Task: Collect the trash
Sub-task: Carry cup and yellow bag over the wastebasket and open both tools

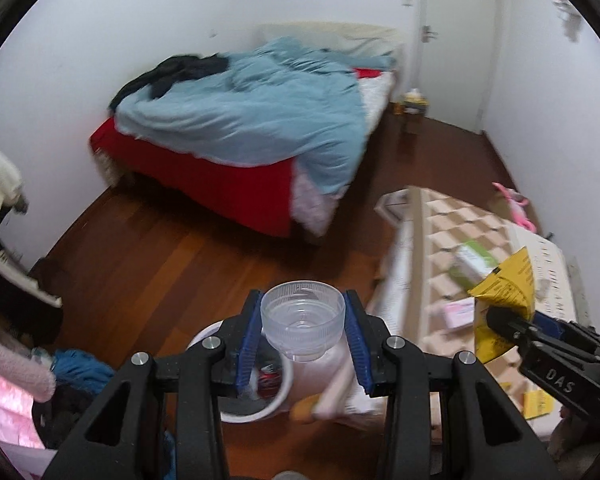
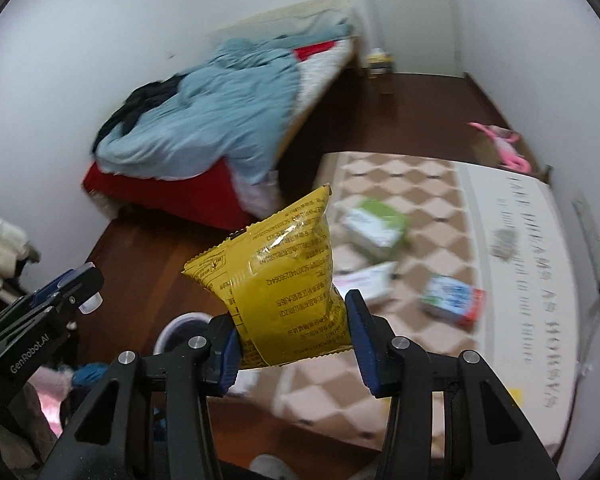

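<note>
My left gripper (image 1: 304, 300) is shut on a small clear ribbed plastic cup (image 1: 302, 324), held mouth-up between the blue pads. My right gripper (image 2: 290, 310) is shut on the lower end of a crinkled yellow snack packet (image 2: 280, 272), which sticks up above the fingers. Each wrist view shows the other gripper: the right gripper (image 1: 514, 320) with the yellow packet (image 1: 508, 280) at the right, and the left gripper (image 2: 86, 284) with the cup (image 2: 90, 304) at the left. A white round bin (image 1: 278, 404) stands on the floor below the left gripper, and the bin (image 2: 172, 326) is partly hidden behind the right fingers.
A bed (image 1: 228, 184) with a red sheet and blue duvet (image 1: 260, 120) stands against the far wall. A checkered mat (image 2: 412, 208) on the wood floor holds a green-white box (image 2: 376, 224), a pink-white box (image 2: 364, 284) and a blue-red carton (image 2: 452, 300). Clothes (image 1: 16, 372) pile up at the left.
</note>
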Demonstrator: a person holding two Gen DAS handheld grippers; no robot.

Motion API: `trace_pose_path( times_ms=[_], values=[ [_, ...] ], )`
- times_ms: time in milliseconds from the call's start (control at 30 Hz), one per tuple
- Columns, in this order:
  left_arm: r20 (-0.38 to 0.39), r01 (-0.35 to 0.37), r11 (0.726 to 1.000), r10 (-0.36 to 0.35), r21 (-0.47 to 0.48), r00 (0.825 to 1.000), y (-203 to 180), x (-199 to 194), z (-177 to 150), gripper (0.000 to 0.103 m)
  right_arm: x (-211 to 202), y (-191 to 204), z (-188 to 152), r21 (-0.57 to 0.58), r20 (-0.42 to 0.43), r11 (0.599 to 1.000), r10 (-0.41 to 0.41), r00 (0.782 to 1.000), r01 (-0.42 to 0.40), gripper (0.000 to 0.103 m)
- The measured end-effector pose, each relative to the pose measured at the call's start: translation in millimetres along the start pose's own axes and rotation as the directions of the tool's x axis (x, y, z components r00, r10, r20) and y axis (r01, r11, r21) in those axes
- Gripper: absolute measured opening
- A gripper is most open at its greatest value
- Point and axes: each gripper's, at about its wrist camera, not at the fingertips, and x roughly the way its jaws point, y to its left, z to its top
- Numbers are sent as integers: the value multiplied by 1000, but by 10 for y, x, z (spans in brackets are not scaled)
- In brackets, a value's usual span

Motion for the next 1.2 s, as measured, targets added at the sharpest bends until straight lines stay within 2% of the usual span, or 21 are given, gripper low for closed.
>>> trace_pose_path(
  times_ms=[133,267,367,433,600,667,800,867,900,933,1033,1100,1133,1167,1200],
  values=[
    [-87,-36,998,31,-55,996,438,373,-101,36,514,541,-95,-40,-75,998,51,996,-54,49],
    [-210,-14,991,-15,-136,978,868,824,-263,36,1095,897,-269,-62,-178,994,75,981,-87,49],
    [-301,12,978,-75,-208,951,1131,1199,-389,36,1524,1093,-433,-78,-261,991,86,962,-110,48],
    [-364,29,968,-122,-250,923,1269,1482,-480,36,1806,1227,-552,-85,-318,988,93,943,-126,48],
    [-464,31,951,-178,-308,868,1506,1932,-606,36,2449,1513,-772,-108,-432,983,91,897,-152,48],
    [-481,19,945,-184,-327,857,1627,1983,-646,37,2641,1596,-819,-116,-460,981,87,884,-156,48],
    [-499,1,934,-192,-357,845,1792,2072,-667,38,2983,1768,-901,-135,-512,977,73,856,-164,48],
    [-508,-22,931,-180,-366,842,1873,2104,-690,56,3133,1849,-927,-143,-529,976,67,846,-167,48],
    [-504,-31,927,-175,-374,846,1930,2095,-704,77,3191,1898,-948,-147,-538,974,65,840,-170,48],
    [-494,-44,919,-170,-393,853,1996,2063,-724,90,3248,1949,-964,-154,-546,973,62,835,-172,48],
    [-498,-89,918,-126,-387,858,2117,2002,-748,93,3370,2058,-998,-157,-570,970,66,819,-187,50],
    [-501,-121,921,-89,-370,861,2176,1939,-777,94,3450,2120,-1015,-172,-583,964,65,810,-202,63],
    [-499,-137,923,-66,-359,864,2195,1893,-798,95,3464,2138,-1029,-177,-584,964,60,810,-199,82],
    [-497,-152,927,-42,-344,867,2208,1849,-821,95,3469,2143,-1037,-180,-586,963,60,808,-202,93],
    [-495,-163,929,-25,-334,869,2217,1811,-845,95,3471,2149,-1047,-185,-588,961,58,807,-204,94]
  ],
)
